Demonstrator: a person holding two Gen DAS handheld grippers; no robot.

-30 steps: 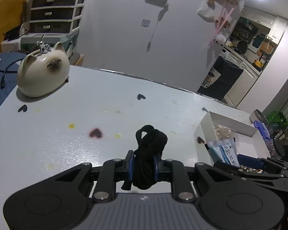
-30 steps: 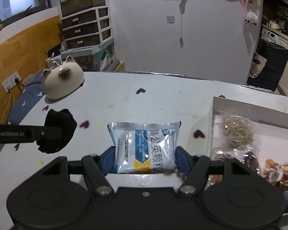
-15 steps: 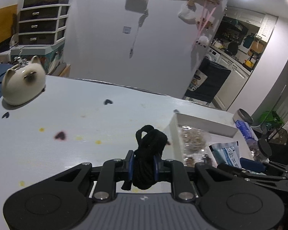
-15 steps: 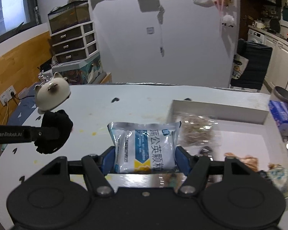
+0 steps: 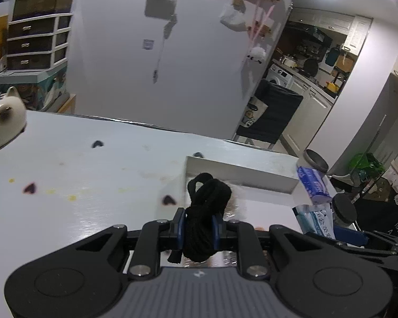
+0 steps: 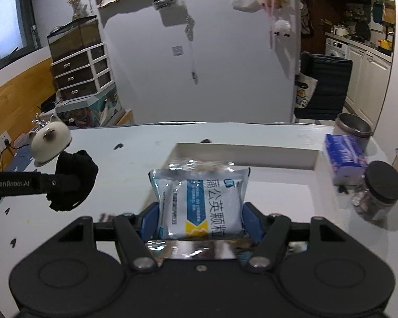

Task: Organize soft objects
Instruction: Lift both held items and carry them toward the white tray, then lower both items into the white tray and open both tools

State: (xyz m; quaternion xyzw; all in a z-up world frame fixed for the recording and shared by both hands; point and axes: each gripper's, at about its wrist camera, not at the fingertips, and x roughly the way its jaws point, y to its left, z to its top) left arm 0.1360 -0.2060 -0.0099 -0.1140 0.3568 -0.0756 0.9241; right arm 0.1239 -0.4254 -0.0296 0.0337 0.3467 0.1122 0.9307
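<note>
Your left tongs are clamped tight on a bundle of black cord, held up off the desk right over the near-left corner of the white box. Your right tongs are squeezing a silvery-blue sachet with Chinese print between the blue pads, and it hangs just in front of the same box's open top.

Inside the box you've got a crinkly clear bag with something fuzzy in it, mostly hidden behind the sachet, so I can't tell much more. From the right wrist camera, the left tongs poke in from the left with the cord bundle, well apart from the sachet.

Around it: a blue tissue pack sits just beside the box's right wall, a black-lidded jar near that, and a metal tin behind the tissues. The cat-shaped ceramic thing is off at the far left of the desk, out of the way. Little heart stickers and yellowish stains are scattered over the desk.
</note>
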